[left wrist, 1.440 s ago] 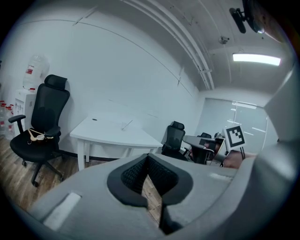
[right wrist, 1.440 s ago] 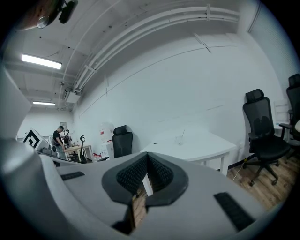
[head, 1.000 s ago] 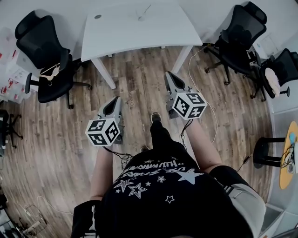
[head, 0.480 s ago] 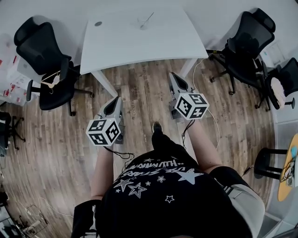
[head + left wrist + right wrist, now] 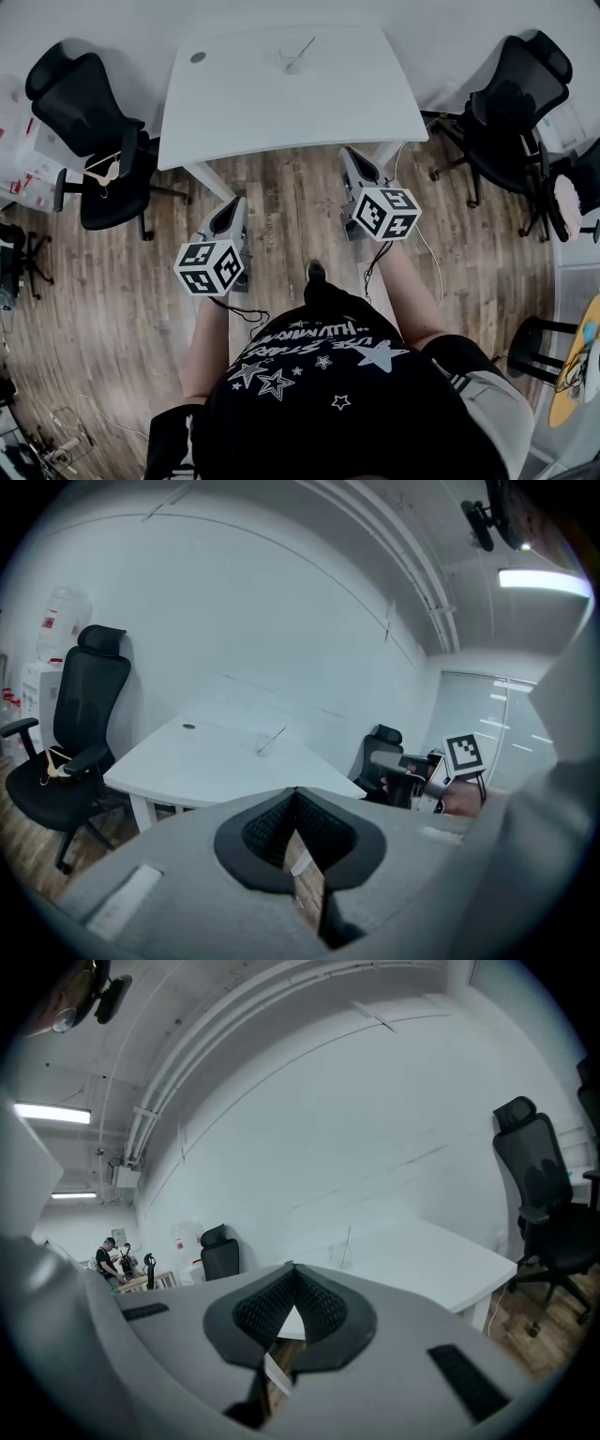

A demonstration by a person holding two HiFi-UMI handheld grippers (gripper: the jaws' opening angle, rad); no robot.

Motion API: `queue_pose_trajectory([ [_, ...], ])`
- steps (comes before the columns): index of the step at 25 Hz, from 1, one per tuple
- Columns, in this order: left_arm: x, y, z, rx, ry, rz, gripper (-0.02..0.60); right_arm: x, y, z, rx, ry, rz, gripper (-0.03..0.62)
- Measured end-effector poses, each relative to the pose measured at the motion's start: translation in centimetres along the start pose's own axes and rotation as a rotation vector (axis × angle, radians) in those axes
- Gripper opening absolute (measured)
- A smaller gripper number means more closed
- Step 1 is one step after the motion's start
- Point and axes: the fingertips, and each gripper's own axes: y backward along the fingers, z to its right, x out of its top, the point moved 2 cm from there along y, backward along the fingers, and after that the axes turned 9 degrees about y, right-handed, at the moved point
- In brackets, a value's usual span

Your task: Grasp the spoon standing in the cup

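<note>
While both grippers are held above the floor short of the table (image 5: 244, 108), the cup (image 5: 292, 62) is seen well ahead on the tabletop's far part. The spoon (image 5: 302, 47) stands in it, handle tilted up toward the right. The left gripper (image 5: 233, 203) and the right gripper (image 5: 348, 155) are each clenched on nothing. Of the 2, the right is judged nearer; the cup lies ahead and slightly to its left.

Three cameras, one table (image 5: 281, 103)
Head view looks steeply down; both gripper views (near level) face it at twelve o'clock.
</note>
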Motion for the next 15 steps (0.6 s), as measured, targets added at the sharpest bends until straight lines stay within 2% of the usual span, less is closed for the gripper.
queue_pose_trajectory([
  [15,3.3,-9.2,0.4,0.051,-0.023,0.010,0.006,1.6,-7.1,7.0,0.059,0.010,-0.015,0.009],
])
